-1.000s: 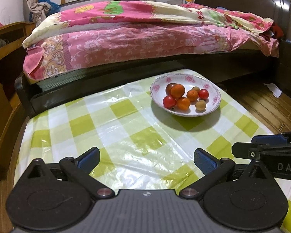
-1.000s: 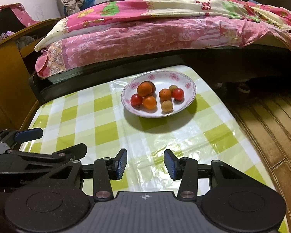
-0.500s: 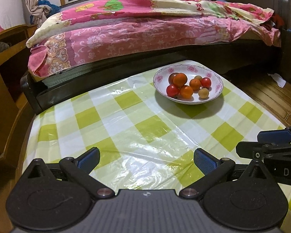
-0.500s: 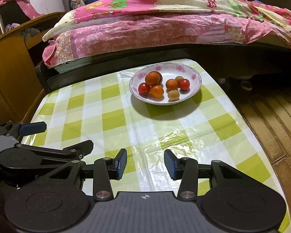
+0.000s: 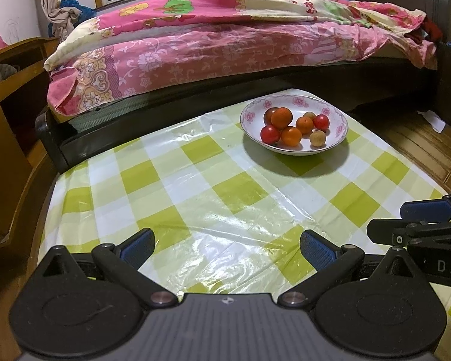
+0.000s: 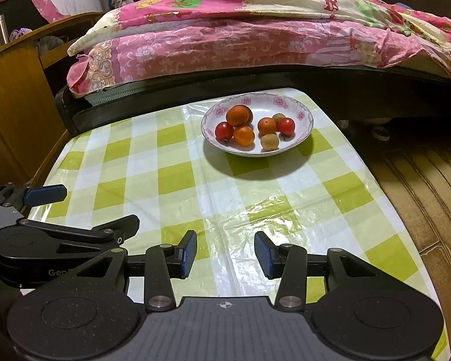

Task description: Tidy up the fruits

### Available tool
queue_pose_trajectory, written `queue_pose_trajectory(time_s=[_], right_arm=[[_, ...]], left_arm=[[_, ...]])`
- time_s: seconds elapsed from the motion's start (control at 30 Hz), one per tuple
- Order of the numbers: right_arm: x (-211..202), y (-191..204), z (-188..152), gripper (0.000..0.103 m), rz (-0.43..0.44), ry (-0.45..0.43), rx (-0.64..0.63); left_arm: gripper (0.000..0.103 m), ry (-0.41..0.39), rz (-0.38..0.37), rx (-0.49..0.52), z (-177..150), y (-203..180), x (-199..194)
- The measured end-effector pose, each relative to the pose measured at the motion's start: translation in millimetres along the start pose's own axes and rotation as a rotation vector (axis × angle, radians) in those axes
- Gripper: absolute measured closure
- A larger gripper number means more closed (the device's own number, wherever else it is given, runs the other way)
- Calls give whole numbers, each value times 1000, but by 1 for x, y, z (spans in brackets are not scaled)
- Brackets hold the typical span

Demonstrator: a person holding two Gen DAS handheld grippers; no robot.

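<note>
A white floral bowl (image 5: 339, 120) (image 6: 305, 112) stands at the far right of the green checked table (image 5: 195, 186) (image 6: 153, 177). It holds several small fruits: oranges (image 5: 281, 117) (image 6: 238, 115), red tomatoes (image 5: 270, 134) (image 6: 286, 126) and tan longans (image 5: 317, 138) (image 6: 269, 142). My left gripper (image 5: 227, 245) is wide open and empty over the near table edge. My right gripper (image 6: 225, 254) is open and empty, beside the left one, which shows in its view (image 6: 45, 195). Both are well short of the bowl.
A bed with a pink floral quilt (image 5: 225, 45) (image 6: 255, 36) runs along the table's far side. Wooden furniture (image 5: 6, 96) (image 6: 12, 96) stands at the left. Wood floor (image 6: 421, 180) lies to the right of the table.
Both grippers have drawn back from the bowl, which now sits farther away and smaller in both views. Both stay open and empty.
</note>
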State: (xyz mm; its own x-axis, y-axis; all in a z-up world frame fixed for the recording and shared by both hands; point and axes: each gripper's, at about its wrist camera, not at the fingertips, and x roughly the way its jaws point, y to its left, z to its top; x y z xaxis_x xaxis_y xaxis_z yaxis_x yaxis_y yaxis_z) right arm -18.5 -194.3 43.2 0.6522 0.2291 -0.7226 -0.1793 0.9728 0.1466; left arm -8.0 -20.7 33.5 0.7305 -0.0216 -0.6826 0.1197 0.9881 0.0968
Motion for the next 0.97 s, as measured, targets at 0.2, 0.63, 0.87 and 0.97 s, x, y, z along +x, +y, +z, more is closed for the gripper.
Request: queue_pose_trajectory(time_s=[0.2, 0.63, 0.87, 0.97], right_arm=[[0, 2, -2, 64, -2, 4, -7], [2, 2, -2, 64, -7, 10, -11], [2, 2, -2, 64, -7, 13, -13], [2, 3, -2, 64, -7, 12, -13]], left_arm=[[0, -3, 14, 7, -2, -1, -1], [0, -11, 33, 32, -4, -4, -4], [0, -23, 52, 42, -5, -6, -5], [0, -28, 59, 46, -4, -6, -6]])
